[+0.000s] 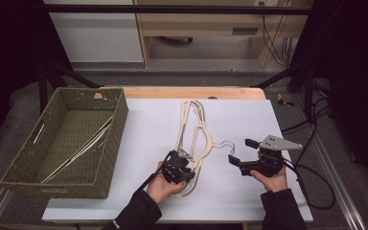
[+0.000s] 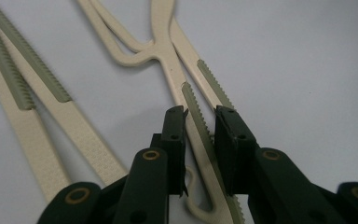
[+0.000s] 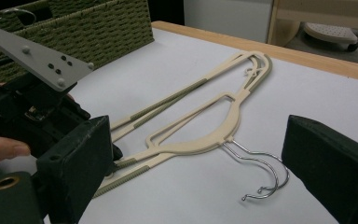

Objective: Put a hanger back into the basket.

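Two cream hangers (image 1: 194,129) lie overlapped on the white table top (image 1: 143,139), their wire hooks (image 1: 223,143) pointing right. My left gripper (image 1: 184,168) sits over their near ends. In the left gripper view it (image 2: 200,114) is shut on one hanger arm (image 2: 193,100) at its green ribbed strip. My right gripper (image 1: 242,151) hovers just right of the hooks, open with nothing between its jaws. In the right gripper view the hangers (image 3: 205,140) and hooks (image 3: 261,172) lie beyond its wide jaws (image 3: 200,154).
A green woven basket (image 1: 52,187) stands at the table's left with more hangers (image 1: 81,148) inside; its wall (image 3: 98,28) is seen behind the left hand (image 3: 0,144). A wooden table edge (image 1: 191,92) runs along the back. Cables (image 1: 311,167) trail off the right side.
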The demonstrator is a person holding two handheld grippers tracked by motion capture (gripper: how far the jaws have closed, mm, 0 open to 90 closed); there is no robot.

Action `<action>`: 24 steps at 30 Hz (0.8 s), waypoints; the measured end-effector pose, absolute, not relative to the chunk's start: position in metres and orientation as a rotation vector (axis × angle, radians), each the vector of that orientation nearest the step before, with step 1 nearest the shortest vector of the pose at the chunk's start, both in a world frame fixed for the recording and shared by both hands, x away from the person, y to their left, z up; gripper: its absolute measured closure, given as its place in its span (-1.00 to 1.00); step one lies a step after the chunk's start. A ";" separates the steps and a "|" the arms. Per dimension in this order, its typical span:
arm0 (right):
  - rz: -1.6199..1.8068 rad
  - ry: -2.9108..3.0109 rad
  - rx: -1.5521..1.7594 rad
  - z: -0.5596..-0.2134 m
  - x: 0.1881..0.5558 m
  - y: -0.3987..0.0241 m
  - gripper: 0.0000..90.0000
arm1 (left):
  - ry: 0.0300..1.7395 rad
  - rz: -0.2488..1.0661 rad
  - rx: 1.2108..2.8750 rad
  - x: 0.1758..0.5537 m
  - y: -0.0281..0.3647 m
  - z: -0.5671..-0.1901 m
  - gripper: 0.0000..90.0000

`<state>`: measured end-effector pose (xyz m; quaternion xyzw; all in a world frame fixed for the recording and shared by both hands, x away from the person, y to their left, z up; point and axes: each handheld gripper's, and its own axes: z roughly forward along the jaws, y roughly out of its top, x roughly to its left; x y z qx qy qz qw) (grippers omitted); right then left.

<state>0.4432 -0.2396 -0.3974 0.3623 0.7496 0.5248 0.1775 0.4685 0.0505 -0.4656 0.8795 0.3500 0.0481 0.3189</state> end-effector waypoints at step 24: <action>1.351 2.222 1.027 -0.430 0.477 -0.215 -0.60 | 0.874 0.244 2.330 0.462 0.055 -0.464 0.77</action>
